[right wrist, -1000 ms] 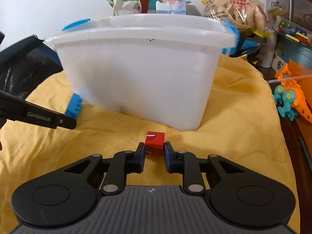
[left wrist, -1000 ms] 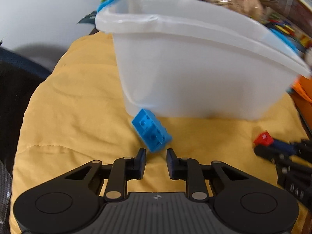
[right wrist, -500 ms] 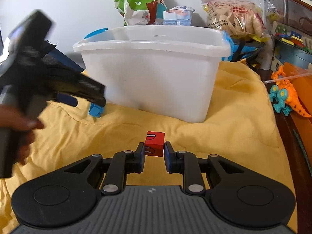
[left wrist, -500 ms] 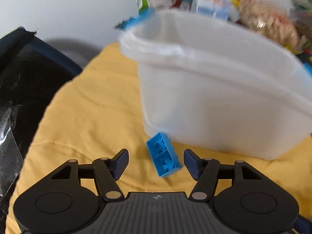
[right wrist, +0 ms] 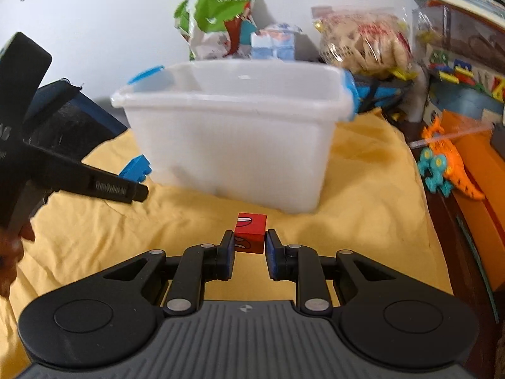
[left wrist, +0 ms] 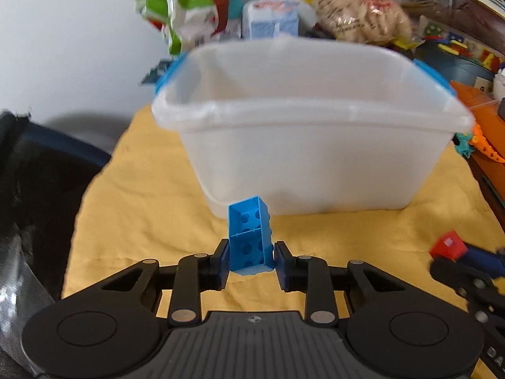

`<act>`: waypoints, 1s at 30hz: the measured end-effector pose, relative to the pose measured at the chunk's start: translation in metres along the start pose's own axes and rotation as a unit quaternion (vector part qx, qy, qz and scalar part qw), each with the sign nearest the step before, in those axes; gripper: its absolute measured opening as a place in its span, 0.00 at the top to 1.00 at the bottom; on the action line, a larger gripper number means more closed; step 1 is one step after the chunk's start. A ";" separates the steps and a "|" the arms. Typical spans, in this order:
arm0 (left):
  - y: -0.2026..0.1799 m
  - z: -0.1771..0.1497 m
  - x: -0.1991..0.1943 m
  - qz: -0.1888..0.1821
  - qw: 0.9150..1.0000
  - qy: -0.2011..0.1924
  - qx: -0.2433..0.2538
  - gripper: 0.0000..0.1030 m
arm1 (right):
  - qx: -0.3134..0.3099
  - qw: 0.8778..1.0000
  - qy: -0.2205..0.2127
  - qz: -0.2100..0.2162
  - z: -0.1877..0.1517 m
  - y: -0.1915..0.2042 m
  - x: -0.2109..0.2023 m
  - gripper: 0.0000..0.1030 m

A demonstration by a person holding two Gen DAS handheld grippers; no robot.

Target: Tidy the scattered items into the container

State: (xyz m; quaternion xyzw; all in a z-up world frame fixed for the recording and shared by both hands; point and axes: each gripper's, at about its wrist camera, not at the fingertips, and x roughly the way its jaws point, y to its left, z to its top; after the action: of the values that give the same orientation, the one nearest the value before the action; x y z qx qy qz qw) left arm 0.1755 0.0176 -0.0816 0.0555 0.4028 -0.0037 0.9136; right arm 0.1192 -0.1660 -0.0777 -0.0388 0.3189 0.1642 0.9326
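Observation:
My left gripper [left wrist: 251,254] is shut on a blue toy brick [left wrist: 250,238], held with its hollow underside facing the camera, above the yellow cloth in front of the white plastic bin [left wrist: 303,145]. My right gripper [right wrist: 250,246] is shut on a red cube with a face printed on it [right wrist: 251,229], also lifted in front of the bin [right wrist: 233,139]. The red cube [left wrist: 448,248] in the right gripper shows at the right of the left wrist view. The blue brick [right wrist: 136,169] shows at the left of the right wrist view. The part of the bin's inside that shows looks empty.
A yellow cloth [right wrist: 363,189] covers the table. Snack bags [right wrist: 221,15] and a box stand behind the bin. An orange and teal toy dinosaur [right wrist: 448,164] and toy boxes lie at the right. A dark chair [left wrist: 28,189] is at the left.
My left gripper opened, closed on the blue brick and lifted it off the cloth. My right gripper kept hold of the red cube and rose; the bin now looks lower and farther.

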 end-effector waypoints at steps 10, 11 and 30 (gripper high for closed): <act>-0.001 0.043 -0.069 0.011 0.996 -0.082 0.035 0.70 | -0.002 0.999 -0.049 -0.007 0.069 0.014 -0.028 0.77; -0.002 0.049 -0.073 0.011 0.995 -0.088 0.036 0.70 | -0.002 0.999 -0.052 -0.010 0.077 0.013 -0.029 0.77; -0.025 0.069 -0.051 -0.040 0.997 -0.066 0.022 0.30 | -0.006 0.998 -0.055 -0.026 0.131 -0.014 -0.007 0.78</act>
State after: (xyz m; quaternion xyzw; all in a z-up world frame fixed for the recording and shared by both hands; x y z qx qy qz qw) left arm 0.1905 -0.0165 0.0003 0.0589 0.3435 -0.0525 0.9358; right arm 0.1950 -0.1583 0.0296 -0.0435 0.2655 0.1433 0.9524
